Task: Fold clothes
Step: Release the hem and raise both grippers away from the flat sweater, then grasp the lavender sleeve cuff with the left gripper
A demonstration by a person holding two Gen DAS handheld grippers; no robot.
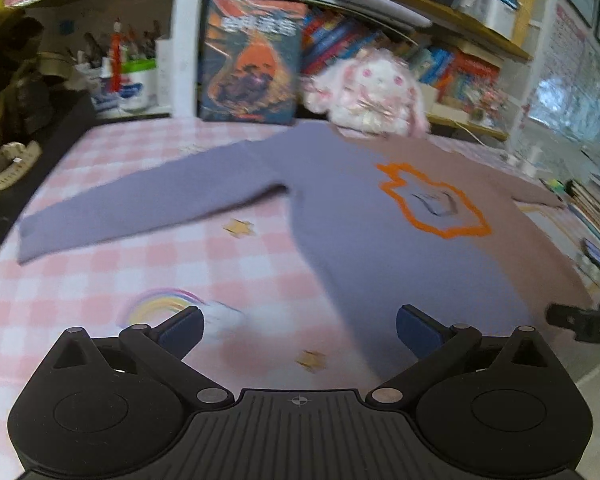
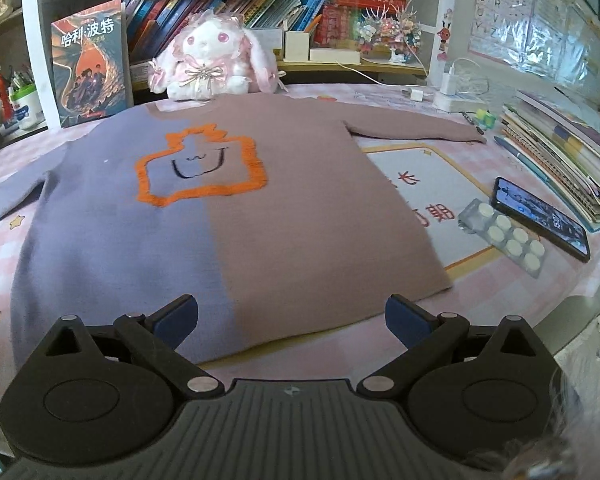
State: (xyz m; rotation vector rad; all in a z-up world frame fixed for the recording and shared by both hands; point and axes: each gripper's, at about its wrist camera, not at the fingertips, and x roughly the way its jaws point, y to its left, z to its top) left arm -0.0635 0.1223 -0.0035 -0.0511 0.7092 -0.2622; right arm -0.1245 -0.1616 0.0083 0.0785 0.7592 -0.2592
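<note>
Sweater (image 2: pixel 260 216) lies flat, unheld, just beyond the spread right gripper (image 2: pixel 291 320).

The book cover (image 2: pixel 90 66) standing at the back of the table carries the Chinese title 哈利·波特 in pale letters. The wall chart (image 2: pixel 500 4) at the upper right shows Latin letters in a column, among them M, P, R, Y and Z. Large red Chinese characters are printed on the mat (image 2: pixel 428 196) beside the sweater, but they lie upside down and partly covered, so cannot be read
</note>
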